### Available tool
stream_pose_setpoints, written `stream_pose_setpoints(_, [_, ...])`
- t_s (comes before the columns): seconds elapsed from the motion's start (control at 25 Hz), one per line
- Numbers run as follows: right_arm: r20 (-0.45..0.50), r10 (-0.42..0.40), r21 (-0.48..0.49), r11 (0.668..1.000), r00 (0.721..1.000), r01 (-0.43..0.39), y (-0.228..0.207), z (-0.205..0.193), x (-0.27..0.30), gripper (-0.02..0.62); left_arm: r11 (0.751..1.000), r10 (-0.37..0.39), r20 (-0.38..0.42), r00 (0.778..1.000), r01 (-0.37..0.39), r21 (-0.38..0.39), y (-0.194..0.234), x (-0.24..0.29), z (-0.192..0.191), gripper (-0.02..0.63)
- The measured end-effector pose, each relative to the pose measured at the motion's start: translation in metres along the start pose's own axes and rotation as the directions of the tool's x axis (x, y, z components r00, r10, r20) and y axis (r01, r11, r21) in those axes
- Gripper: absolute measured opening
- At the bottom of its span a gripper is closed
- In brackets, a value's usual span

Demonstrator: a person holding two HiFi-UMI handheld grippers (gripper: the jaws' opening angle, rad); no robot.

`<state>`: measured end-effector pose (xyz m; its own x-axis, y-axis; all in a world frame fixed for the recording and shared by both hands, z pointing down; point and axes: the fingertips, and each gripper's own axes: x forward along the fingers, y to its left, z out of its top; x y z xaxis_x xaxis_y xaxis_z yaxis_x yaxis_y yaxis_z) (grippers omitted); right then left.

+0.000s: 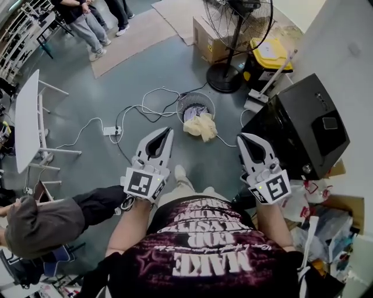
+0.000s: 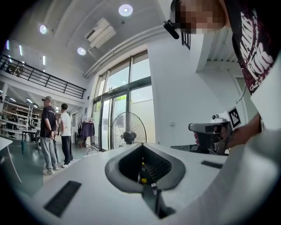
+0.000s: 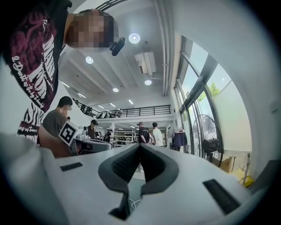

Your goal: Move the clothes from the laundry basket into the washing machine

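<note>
Blue-grey floor (image 1: 87, 99) is carrying a mesh basket (image 1: 195, 103) at upper centre, with a pale cloth (image 1: 201, 127) spilling over its rim and the black washing machine (image 1: 297, 125) standing at right. The cloth is looking soft and light, and is probably best pinched at a bunched fold. Lower down, the left hand-held gripper (image 1: 167, 131) and the right hand-held gripper (image 1: 242, 138) are hovering fully closed, holding nothing.

Illumination is bright and even, from round recessed ceiling lights (image 2: 125, 9) and tall glazed windows (image 2: 127, 101); both gripper views show fisheye distortion, dark vignetted corners and blurred foregrounds.
</note>
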<state>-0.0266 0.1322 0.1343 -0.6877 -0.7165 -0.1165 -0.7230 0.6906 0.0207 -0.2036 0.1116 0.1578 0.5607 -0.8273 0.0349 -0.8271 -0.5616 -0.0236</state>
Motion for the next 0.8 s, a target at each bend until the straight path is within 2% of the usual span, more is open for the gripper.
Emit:
stream_pose_setpoints(0.36, [-0.086, -0.105, 0.041, 0.993, 0.991, 0.109, -0.030, -0.024, 0.055, 0.005, 1.000, 0.006, 0.029, 1.000, -0.006, -0.004, 0.059, 0.036, 0.004, -0.003])
stream_pose_setpoints(0.6, [-0.098, -0.120, 0.067, 0.990, 0.988, 0.127, -0.039, -0.033, 0.088, 0.005, 1.000, -0.005, 0.010, 1.000, 0.005, 0.016, 0.090, 0.057, -0.006, -0.003])
stream_pose_setpoints(0.8, [-0.120, -0.129, 0.079, 0.987, 0.984, 0.139, -0.039, -0.042, 0.114, 0.005, 0.998, -0.057, 0.002, 0.998, 0.057, 0.000, 0.109, 0.069, -0.012, -0.003])
